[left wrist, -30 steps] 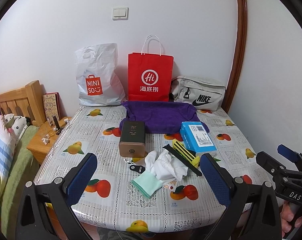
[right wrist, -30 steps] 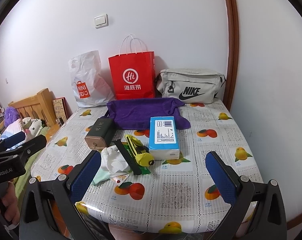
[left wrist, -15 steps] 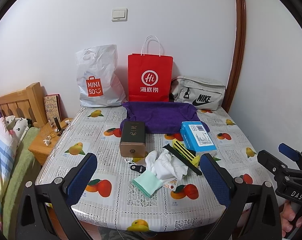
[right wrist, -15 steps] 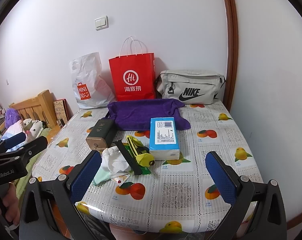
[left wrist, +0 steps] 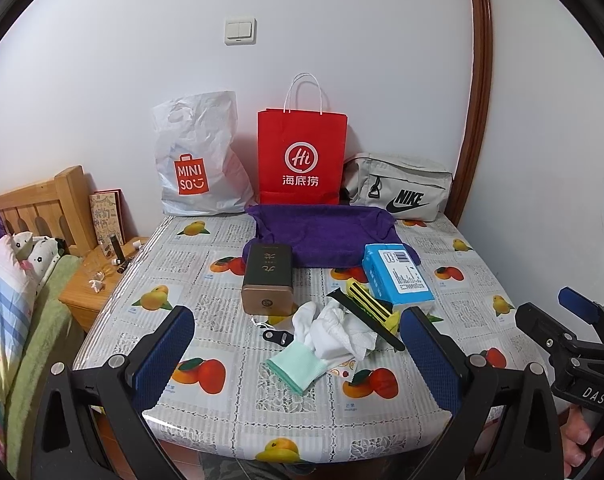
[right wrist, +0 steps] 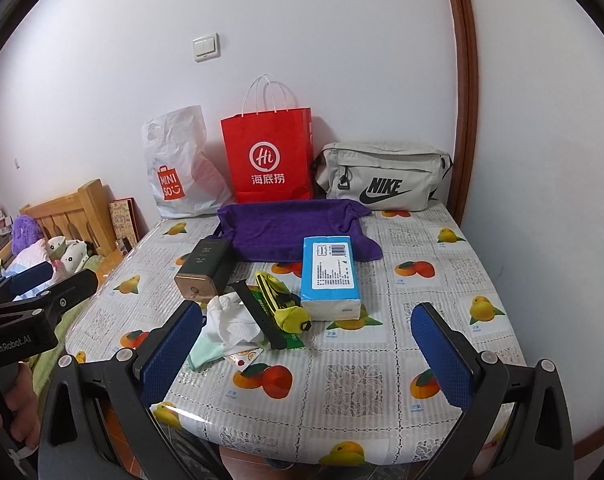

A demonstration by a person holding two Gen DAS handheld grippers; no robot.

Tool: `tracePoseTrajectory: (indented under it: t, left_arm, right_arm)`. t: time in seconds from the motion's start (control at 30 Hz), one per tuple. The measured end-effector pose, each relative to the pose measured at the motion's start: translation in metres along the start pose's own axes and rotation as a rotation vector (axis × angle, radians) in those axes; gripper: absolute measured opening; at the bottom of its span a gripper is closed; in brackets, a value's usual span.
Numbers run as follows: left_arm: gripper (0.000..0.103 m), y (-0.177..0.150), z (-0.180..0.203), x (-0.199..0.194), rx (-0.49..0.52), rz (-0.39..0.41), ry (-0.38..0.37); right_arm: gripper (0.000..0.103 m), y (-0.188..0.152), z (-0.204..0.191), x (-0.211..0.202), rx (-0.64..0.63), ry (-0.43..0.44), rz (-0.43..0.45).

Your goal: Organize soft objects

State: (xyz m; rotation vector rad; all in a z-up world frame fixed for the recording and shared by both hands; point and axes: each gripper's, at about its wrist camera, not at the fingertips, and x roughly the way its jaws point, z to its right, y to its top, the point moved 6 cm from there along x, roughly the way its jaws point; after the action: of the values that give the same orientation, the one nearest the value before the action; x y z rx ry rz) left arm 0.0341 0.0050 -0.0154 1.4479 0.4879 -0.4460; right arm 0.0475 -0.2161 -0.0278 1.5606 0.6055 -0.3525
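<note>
Both tongs wide open & empty, left gripper (left wrist: 297,354) w/ crumpled white cloth glove w/ mint-green cuff (left wrist: 322,338) just ahead betw. its fingers, right gripper (right wrist: 306,350) hovering nearby: approach low, pinch bunched fabric, avoid black strap (left wrist: 364,314).

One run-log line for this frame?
stage: pre-grasp | left gripper: open, empty | right gripper: open, empty | white socks: crumpled on table | purple towel: untouched at back
</note>
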Motion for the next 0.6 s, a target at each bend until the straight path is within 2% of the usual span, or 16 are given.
tracePoseTrajectory:
  t: [0.6]
  left_arm:
    - [0.103,-0.0017,0.0011,0.0,0.003,0.003,0.002]
  right_arm:
    - [0.103,0.0,-0.0045,-0.0029,-0.004,0.003,0.004]
